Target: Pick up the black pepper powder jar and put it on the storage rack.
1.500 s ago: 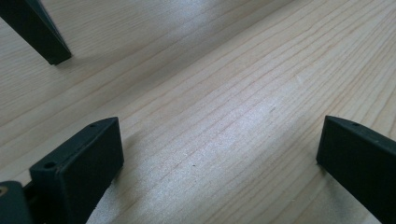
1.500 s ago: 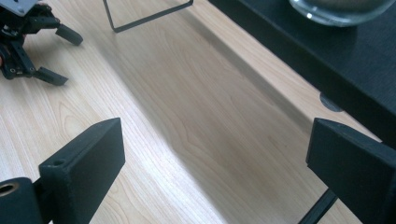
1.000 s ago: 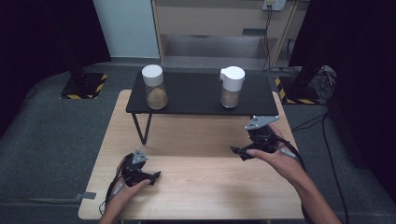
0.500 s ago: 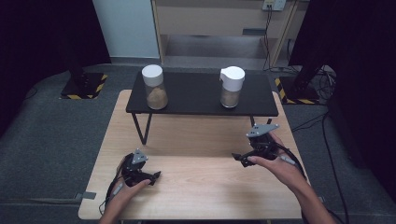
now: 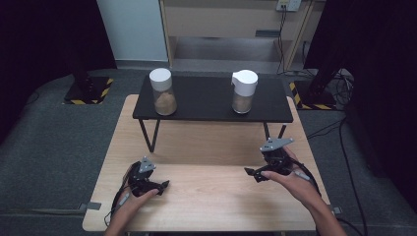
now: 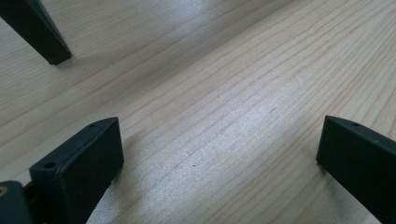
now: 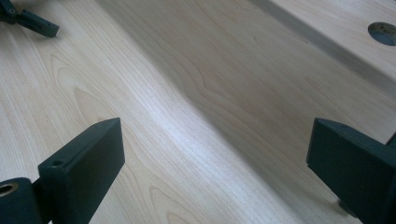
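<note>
Beyond the right gripper [image 5: 252, 173] stands the upright white-capped jar [image 5: 244, 92], well apart. Both grippers' jaws gape, empty; the left gripper [image 5: 162, 186] rests low.

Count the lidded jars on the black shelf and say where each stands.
2. One jar with a flat white lid stands toward the left end of the black shelf; the other, with a white pour-spout lid, stands right of centre. Nothing seems hidden behind them.
</note>
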The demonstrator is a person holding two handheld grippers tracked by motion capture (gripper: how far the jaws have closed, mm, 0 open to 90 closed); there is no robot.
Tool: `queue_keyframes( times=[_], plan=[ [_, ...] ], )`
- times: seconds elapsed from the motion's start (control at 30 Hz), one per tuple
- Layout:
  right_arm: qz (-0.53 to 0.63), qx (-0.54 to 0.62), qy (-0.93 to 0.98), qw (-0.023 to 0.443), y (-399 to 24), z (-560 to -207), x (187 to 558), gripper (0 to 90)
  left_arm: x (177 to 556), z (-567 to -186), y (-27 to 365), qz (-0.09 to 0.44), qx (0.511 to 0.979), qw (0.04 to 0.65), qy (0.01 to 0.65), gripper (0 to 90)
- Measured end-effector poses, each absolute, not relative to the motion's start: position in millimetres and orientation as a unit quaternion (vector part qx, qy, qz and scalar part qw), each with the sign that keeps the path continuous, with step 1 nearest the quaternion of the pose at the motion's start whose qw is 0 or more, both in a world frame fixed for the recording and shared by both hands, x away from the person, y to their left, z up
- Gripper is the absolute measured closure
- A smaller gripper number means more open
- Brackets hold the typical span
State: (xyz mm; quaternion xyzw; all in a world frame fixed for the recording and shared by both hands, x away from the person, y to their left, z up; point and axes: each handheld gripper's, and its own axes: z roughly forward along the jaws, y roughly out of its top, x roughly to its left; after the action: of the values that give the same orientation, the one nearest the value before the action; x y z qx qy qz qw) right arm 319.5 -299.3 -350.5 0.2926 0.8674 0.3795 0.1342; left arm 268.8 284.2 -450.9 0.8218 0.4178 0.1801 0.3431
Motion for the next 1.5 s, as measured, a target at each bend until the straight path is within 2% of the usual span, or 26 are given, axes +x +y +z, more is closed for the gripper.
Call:
queue_keyframes(
  times=[0.93, 1.5],
  plan=[
    [0.377, 0.305, 0.867, 0.120, -304.4, -399.2, 308.4, 5.1, 268.8, -450.8, 284.2, 0.180, 0.822, 0.343, 0.418, 0.0],
    [0.382, 0.298, 0.866, 0.122, -302.8, -417.4, 297.7, 4.9, 268.9, -450.8, 284.2, 0.180, 0.822, 0.343, 0.418, 0.0]
  ],
)
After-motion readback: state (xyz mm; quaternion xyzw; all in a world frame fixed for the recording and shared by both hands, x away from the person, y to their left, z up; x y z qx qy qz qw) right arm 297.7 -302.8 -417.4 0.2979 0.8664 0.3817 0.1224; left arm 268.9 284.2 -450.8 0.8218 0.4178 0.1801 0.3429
